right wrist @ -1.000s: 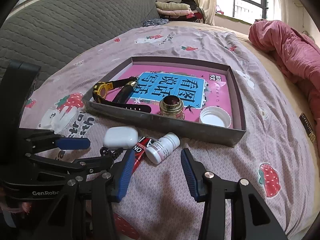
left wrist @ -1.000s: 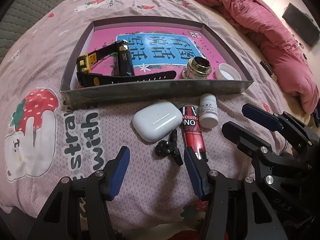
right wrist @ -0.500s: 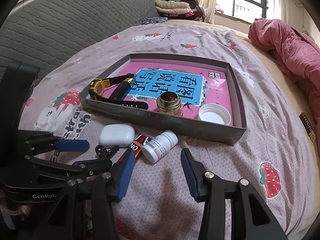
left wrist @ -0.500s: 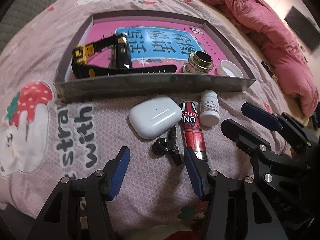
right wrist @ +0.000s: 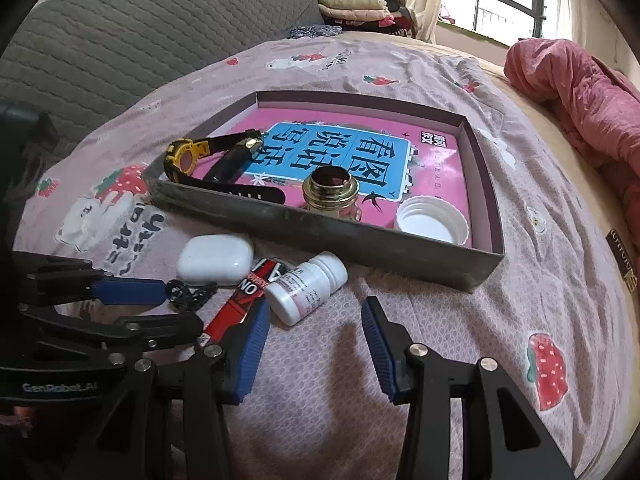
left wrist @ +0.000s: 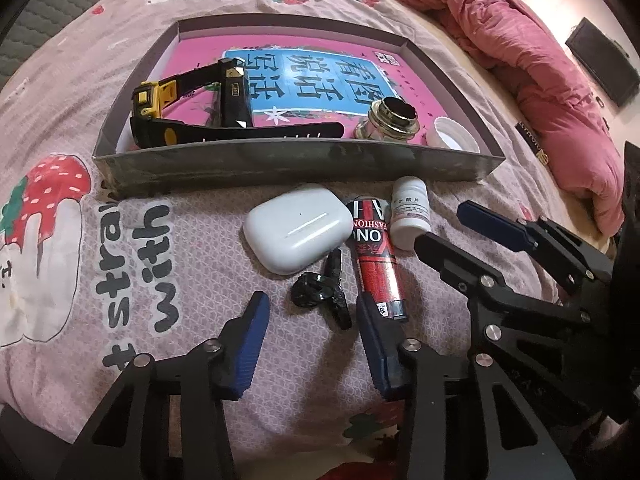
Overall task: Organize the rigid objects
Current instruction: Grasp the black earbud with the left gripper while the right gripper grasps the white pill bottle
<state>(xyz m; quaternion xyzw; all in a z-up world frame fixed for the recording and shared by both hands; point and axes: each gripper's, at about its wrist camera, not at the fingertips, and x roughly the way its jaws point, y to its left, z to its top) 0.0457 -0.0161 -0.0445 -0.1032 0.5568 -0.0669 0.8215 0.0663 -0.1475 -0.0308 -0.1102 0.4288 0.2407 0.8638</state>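
So here's where I'm at, going left to right. On the bedspread (left wrist: pixel 120 280) in front of the box (left wrist: pixel 280 168) there's a little row of loose stuff not yet sorted. Furthest left is the white earbud case (left wrist: pixel 296 232), lying flat just outside the box's near wall. Right below it is a small black clip thing (left wrist: pixel 320 292), can't tell exactly what it is, almost touching the case. Next over is the red tube (left wrist: pixel 376 260), lying lengthwise pointing at the box, and tucked against its right side is the white pill bottle (right wrist: pixel 308 288), on its side with the cap end toward the box.

My left gripper (left wrist: pixel 312 320) is hovering low with jaws wide apart, nothing in them, and the black clip sits right between the fingertips. The right gripper (right wrist: pixel 316 320) is also spread open and empty, with the bottom of the pill bottle just past its left finger.

Inside the box already: yellow and black watch (left wrist: pixel 160 104) at the left, a black strap (left wrist: pixel 260 132) along the near wall, brass jar (right wrist: pixel 330 192) in the middle, white cap (right wrist: pixel 432 220) at the right.

My read: we're mid-way, lining up the next pick. The clip looks easiest for the left, just drop and close. It's small and lumpy on soft fabric, so I'd go down gently.
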